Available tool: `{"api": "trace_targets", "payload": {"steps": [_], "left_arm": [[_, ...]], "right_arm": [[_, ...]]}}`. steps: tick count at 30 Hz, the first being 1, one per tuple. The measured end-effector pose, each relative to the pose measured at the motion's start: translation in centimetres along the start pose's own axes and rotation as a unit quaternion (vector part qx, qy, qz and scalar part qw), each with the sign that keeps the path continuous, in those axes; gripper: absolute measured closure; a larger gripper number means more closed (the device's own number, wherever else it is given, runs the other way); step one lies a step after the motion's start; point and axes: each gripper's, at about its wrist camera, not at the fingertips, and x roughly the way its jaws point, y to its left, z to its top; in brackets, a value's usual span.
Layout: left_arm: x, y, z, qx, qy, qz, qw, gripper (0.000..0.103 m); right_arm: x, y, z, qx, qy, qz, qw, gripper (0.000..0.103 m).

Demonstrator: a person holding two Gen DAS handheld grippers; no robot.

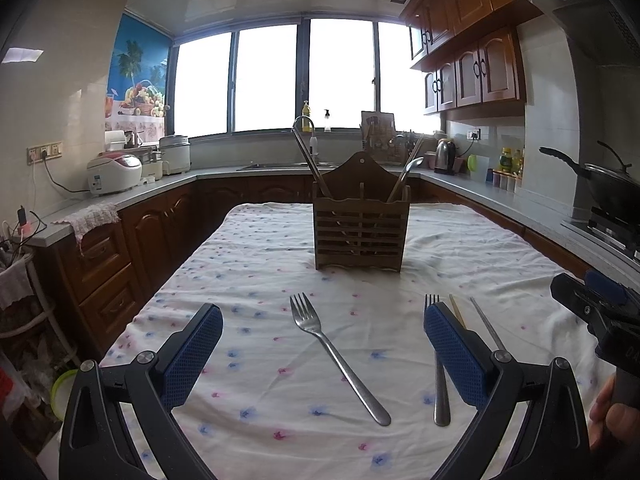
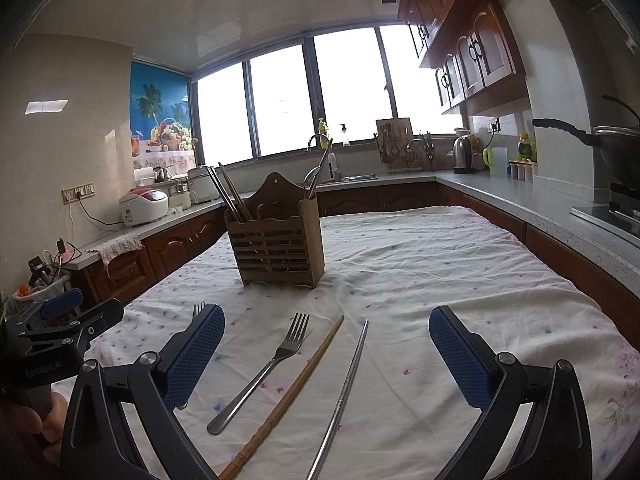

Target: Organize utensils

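Observation:
A slatted wooden utensil holder [image 1: 360, 224] [image 2: 276, 236] stands mid-table, with chopsticks in its left side and a spoon in its right. On the flowered cloth lie a fork [image 1: 336, 356], a second fork [image 1: 440, 384] [image 2: 260, 376], a wooden chopstick [image 1: 457, 310] [image 2: 296, 392] and a metal chopstick [image 1: 486, 328] [image 2: 348, 388]. My left gripper [image 1: 323, 314] hovers open over the first fork, holding nothing. My right gripper [image 2: 327, 316] is open and empty above the second fork and both chopsticks. The first fork [image 2: 198, 310] shows only its tines behind my right gripper's left finger.
Grey counters with brown cabinets ring the table [image 2: 440, 264]. A wok [image 1: 600, 184] sits on the stove at right, a rice cooker [image 1: 114, 172] at left, a sink and kettle [image 2: 464, 154] at the back. A hand holds each gripper's handle at the frame edges.

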Motion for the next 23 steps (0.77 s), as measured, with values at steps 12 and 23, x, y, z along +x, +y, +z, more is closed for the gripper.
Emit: {"api": "trace_targets", "payload": {"steps": [12, 23], "left_arm": [[0.1, -0.2, 0.0, -0.002, 0.003, -0.004, 1.0000, 0.001], [0.6, -0.4, 0.2, -0.005, 0.010, -0.008, 0.9999, 0.001]], "right_arm": [[0.1, 0.0, 0.0, 0.002, 0.002, -0.001, 1.000, 0.000], [0.9, 0.1, -0.1, 0.008, 0.018, -0.003, 1.000, 0.000]]}}
